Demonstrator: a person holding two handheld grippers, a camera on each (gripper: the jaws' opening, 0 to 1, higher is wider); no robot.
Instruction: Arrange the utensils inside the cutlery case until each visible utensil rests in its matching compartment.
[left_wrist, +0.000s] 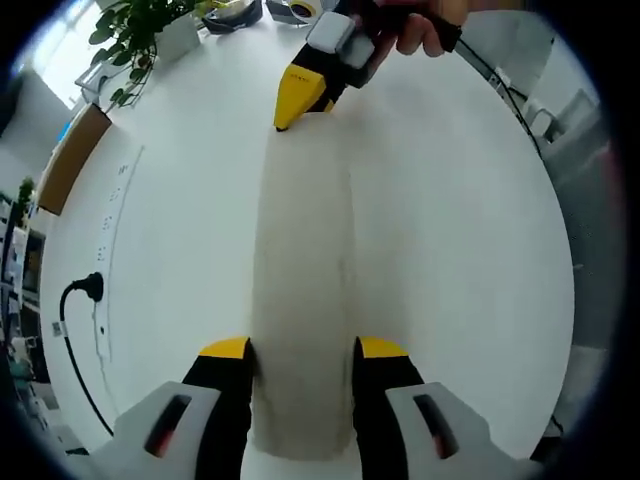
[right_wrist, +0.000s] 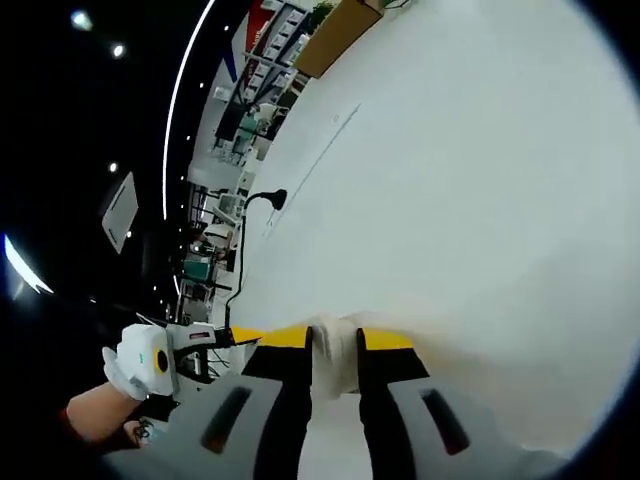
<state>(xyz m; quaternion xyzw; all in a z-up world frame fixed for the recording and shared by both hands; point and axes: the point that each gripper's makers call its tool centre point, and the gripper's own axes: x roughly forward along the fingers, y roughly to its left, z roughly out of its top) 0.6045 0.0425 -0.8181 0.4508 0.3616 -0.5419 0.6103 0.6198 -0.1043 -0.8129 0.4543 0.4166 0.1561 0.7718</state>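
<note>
Left gripper view
- Left gripper (left_wrist: 302, 350) rises from the bottom edge; its yellow-tipped fingers (left_wrist: 226, 350) are clamped on the near end of the cutlery case (left_wrist: 303, 260), one finger pressed on each long edge
- Case reads as a long pale strip lying flat on the white surface (left_wrist: 460, 250) and running straight ahead from between the fingers. It is almost the surface's own colour, so its edges are faint. No compartments or contents can be made out on it, and its near end is cut off below the fingers
- At the strip's far end, the right gripper (left_wrist: 288, 115) comes in with its yellow tip down on the case. From here I cannot tell how its fingers stand. The right hand (left_wrist: 425, 30) holding it is cropped by the picture's edge
- Left of the fingers: a black cable (left_wrist: 75, 300) with a plug. Far ahead and left: a cardboard box (left_wrist: 70, 155) and a potted plant (left_wrist: 135, 40), partly cut off

Right gripper view
- Right gripper (right_wrist: 335, 350) at the bottom, fingers (right_wrist: 285, 370) closed tight on a pale, blurred fold of the cutlery case (right_wrist: 335, 362). The rest of the case is lost against the surface (right_wrist: 480, 200)
- Left of the fingers, the left hand (right_wrist: 95, 412) grips something white, too small and dim to read
- Ahead and left: the cable (right_wrist: 262, 200), the box (right_wrist: 340, 30), and dark, cluttered shelving (right_wrist: 235, 120) beyond the surface's edge
</note>
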